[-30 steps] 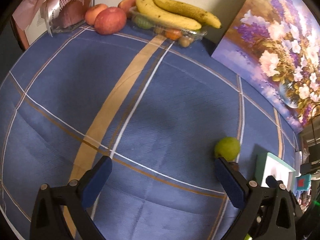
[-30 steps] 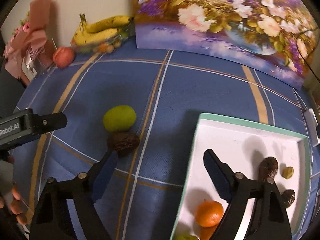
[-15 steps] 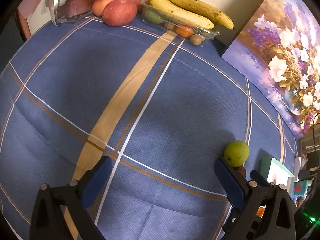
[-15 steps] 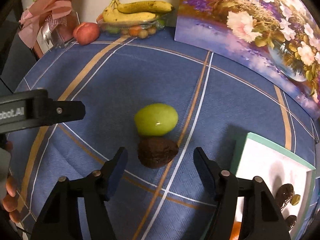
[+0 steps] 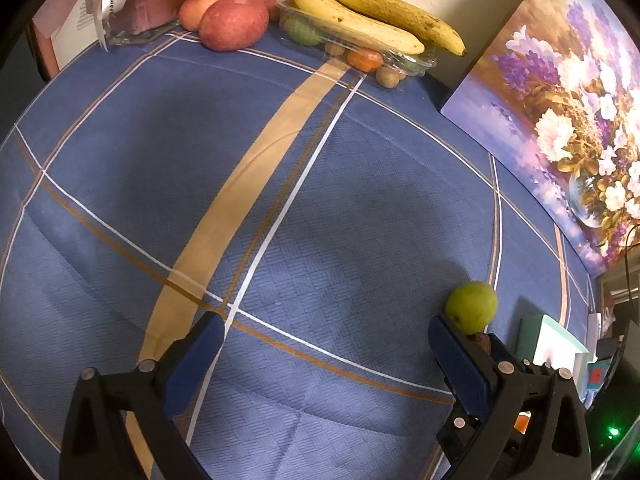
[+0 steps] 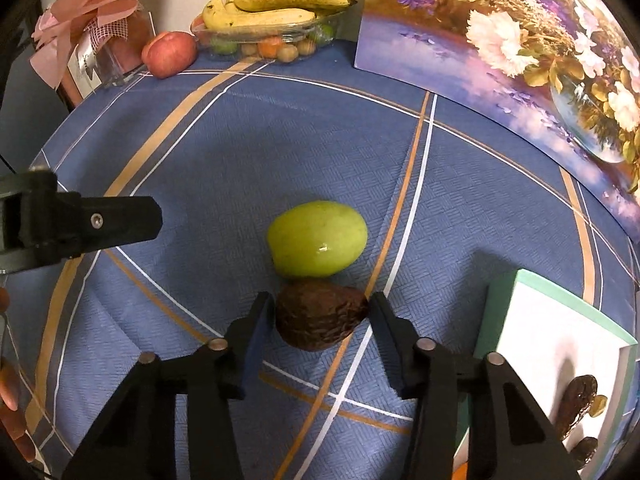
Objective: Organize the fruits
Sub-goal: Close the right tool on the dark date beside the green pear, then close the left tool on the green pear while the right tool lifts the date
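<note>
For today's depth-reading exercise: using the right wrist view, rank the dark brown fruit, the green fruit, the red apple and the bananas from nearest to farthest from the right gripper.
1. Dark brown fruit: between the right gripper jaws.
2. Green fruit: just beyond it, mid-cloth.
3. Red apple: far left, near the wall.
4. Bananas: on the clear tray at the back wall.

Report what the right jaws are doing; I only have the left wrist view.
Observer: The right gripper has a dark brown fruit between its jaws, which have just been closing; whether they press it yet I cannot tell.
Operator: Say where the green fruit sits.
Observer: The green fruit lies on the cloth just beyond the brown one, apparently touching it.
Operator: Describe the tray.
Observer: The white tray holds a wrinkled dark fruit.
</note>
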Demonstrator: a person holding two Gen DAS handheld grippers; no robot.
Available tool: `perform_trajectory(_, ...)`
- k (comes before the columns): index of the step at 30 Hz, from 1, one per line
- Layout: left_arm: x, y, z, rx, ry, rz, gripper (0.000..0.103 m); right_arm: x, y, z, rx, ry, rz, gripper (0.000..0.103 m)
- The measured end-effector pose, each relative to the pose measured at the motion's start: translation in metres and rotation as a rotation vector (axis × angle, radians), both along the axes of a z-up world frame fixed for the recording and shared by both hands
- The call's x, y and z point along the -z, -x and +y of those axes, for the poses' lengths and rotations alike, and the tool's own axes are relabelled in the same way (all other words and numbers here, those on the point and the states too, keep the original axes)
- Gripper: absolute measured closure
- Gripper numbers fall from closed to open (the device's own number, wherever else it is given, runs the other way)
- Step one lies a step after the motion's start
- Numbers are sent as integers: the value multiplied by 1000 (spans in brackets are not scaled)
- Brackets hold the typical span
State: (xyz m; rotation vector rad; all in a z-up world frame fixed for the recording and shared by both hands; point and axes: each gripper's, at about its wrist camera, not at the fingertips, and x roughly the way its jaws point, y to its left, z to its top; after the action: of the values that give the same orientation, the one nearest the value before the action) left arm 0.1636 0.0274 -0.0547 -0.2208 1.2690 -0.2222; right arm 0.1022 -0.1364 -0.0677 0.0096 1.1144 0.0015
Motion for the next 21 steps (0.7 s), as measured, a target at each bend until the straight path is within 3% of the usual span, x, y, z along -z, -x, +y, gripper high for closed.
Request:
perform_trajectory(10,1,0,-4,-1,17,6,0,-3,6,-4,3,-35,-19,56)
perform_trajectory(14,2,1,-10,8,60,11,0,-13,13,-12,10,-33,-41,56)
perform_trajectory(21,3,1,-33,46,153,13,2,-41,24,-52,116,-38,-94,56)
